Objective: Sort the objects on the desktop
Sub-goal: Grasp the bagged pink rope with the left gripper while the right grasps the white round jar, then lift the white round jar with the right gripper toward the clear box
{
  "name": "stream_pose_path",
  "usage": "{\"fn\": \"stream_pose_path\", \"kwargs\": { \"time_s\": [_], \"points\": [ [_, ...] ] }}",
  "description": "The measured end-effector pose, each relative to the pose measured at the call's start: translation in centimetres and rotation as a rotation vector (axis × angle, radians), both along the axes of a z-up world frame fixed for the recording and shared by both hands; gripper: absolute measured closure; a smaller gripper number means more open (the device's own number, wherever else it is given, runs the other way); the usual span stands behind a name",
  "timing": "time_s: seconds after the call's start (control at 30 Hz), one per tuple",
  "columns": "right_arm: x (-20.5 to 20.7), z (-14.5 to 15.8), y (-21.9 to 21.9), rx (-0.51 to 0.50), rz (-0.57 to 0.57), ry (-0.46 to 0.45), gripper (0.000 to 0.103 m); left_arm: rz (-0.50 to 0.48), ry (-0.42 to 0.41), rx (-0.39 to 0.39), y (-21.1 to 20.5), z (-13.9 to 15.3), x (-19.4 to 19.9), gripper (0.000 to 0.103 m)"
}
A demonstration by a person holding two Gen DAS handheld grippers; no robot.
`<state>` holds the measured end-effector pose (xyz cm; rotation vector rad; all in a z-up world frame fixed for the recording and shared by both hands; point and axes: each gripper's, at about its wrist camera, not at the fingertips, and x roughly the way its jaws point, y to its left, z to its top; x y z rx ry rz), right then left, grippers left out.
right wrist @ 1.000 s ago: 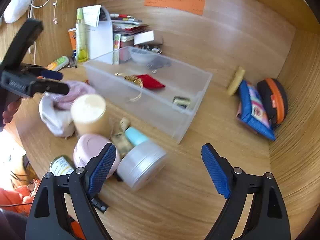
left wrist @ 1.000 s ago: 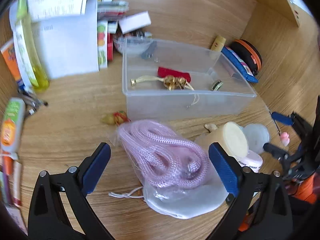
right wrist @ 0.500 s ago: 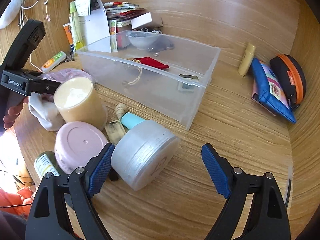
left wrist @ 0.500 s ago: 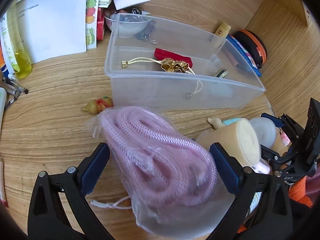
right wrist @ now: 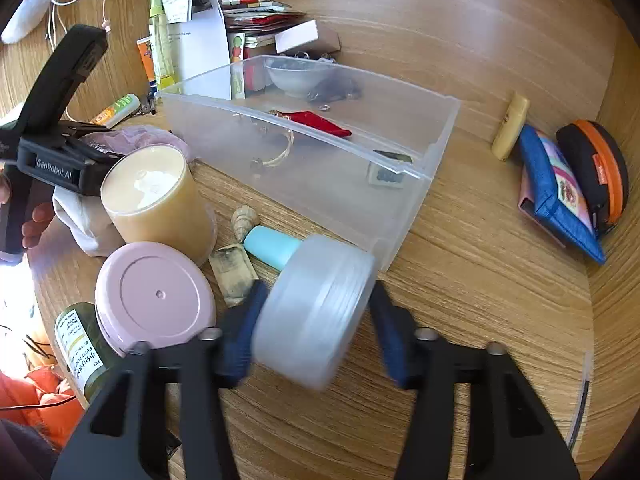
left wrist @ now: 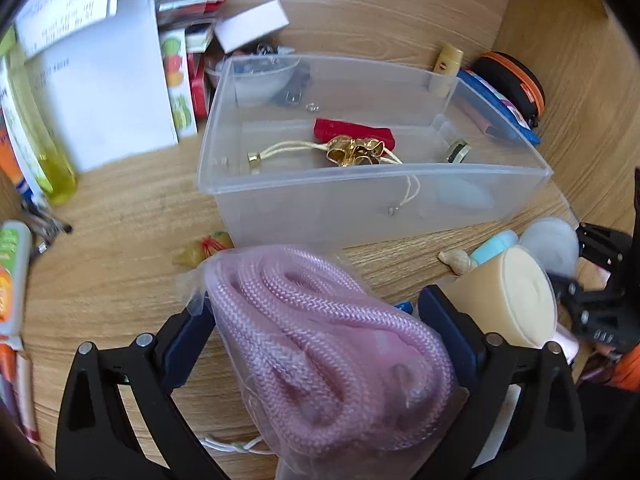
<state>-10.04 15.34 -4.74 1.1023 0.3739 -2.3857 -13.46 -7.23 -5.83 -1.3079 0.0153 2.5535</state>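
Note:
A clear bag of pink rope (left wrist: pixel 320 344) lies on the wooden desk between the fingers of my left gripper (left wrist: pixel 318 326), whose jaws stand wide at the bag's sides. My right gripper (right wrist: pixel 316 320) has a frosted white round jar (right wrist: pixel 316 308) between its blue pads (right wrist: pixel 244 320). Its jaws are closing, and both pads touch the jar's flat faces. Just behind stands the clear plastic bin (right wrist: pixel 416 176), holding a red pouch (left wrist: pixel 352 132), a gold clip on a cord (left wrist: pixel 352 152) and a small bowl (right wrist: pixel 296 76).
A cream candle jar (right wrist: pixel 152 200), a pink-lidded jar (right wrist: pixel 156 292), a green bottle (right wrist: pixel 80 344), a shell (right wrist: pixel 244 220) and a teal piece (right wrist: pixel 272 244) crowd the left. A blue pouch (right wrist: pixel 560 200) and an orange-black case (right wrist: pixel 596 168) lie at the right. Papers and a yellow bottle (left wrist: pixel 44 152) stand behind.
My right gripper dropped onto the frosted jar and its jaws narrowed from wide apart to touching it. The left gripper came down around the rope bag, with its jaws no narrower.

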Motion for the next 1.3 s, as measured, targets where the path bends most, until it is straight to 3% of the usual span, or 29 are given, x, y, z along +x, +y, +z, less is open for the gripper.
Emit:
{"fn": "stream_pose_path", "kwargs": {
  "time_s": [0.07,0.47,0.7,0.93,1.3],
  "points": [
    [-0.2,-0.2,0.3,-0.014,-0.001,-0.019,0.076,-0.004,0.013,-0.01,0.0,0.0,0.1,0.004],
    [0.7,1.4,1.2,-0.028,-0.02,0.027,0.076,-0.018,0.028,-0.003,0.2,0.1,1.0,0.014],
    [0.7,2.2,1.0,-0.011,-0.019,0.044,0.076,-0.03,0.047,-0.007,0.2,0.5,1.5,0.027],
    [0.6,3.7,1.1,-0.007,-0.029,0.075,0.076,-0.019,0.066,0.043,-1.1,1.8,2.2,0.041],
    [0.5,5.8,0.6,0.0,-0.029,0.121,0.076,0.01,0.124,0.063,-2.8,3.5,3.4,0.042]
  ]
}}
